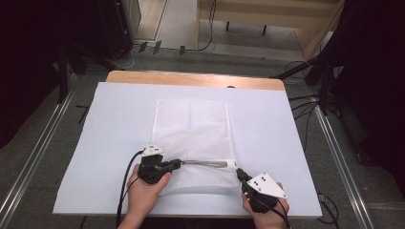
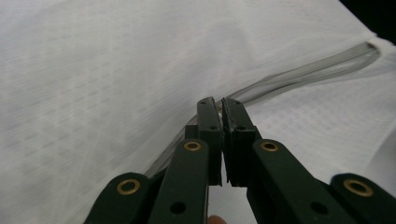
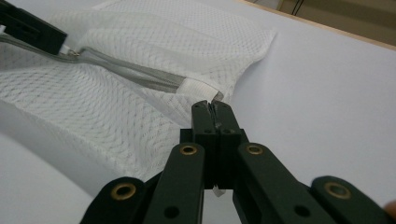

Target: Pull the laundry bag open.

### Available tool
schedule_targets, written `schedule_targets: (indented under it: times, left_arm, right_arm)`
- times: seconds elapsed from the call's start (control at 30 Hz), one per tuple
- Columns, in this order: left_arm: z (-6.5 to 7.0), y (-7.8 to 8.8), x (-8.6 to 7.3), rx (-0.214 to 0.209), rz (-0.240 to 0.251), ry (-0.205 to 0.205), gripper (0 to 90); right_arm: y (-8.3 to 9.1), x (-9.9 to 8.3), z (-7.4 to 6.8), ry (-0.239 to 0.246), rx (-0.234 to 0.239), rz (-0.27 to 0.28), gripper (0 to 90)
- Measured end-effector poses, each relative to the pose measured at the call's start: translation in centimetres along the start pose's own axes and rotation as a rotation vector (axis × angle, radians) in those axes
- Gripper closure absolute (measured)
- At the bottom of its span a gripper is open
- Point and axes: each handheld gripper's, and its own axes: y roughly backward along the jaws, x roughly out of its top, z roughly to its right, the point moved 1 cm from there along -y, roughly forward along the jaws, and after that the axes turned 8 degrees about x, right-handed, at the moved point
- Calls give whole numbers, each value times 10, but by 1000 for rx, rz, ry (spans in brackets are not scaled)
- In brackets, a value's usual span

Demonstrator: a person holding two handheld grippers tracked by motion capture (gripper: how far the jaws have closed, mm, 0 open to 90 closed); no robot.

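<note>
Both grippers, left (image 1: 175, 164) and right (image 1: 240, 173), clamp the mesh bag's (image 1: 191, 124) zipper (image 1: 205, 163) ends, apparently tensioning it for zipping.

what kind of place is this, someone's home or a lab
Probably a lab or recording workspace, not a home: a white-covered table holds just a mesh bag, with loose cables and metal floor rails around it.

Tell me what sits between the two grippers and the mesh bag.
Nothing visible does. The left gripper is shut at the zipper of the mesh bag, and the right gripper is shut on its corner.
</note>
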Motion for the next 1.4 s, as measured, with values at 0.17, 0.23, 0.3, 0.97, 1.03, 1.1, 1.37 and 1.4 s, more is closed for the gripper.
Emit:
schedule_targets:
  times: [0.17,0.23,0.3,0.97,1.03,1.1,1.37,1.4]
  left_arm:
    - [-23,12,-9,40,-2,32,883]
    - [-32,17,-12,52,-2,41,882]
    - [-37,20,-14,57,1,49,882]
    - [-63,47,-28,38,106,91,768]
    - [-68,52,-28,48,144,139,500]
    - [-72,56,-27,51,179,162,389]
    - [-77,59,-27,109,209,141,174]
    - [-77,59,-27,110,210,138,166]
  right_arm:
    - [0,-1,2,0,5,1,900]
    - [0,0,0,2,5,0,900]
    - [0,0,-2,5,7,1,900]
    - [3,1,-15,47,31,-1,900]
    - [3,0,-16,42,41,0,900]
    - [3,0,-17,42,45,-5,900]
    - [3,-3,-13,19,86,-8,900]
    - [3,-5,-11,9,93,-6,885]
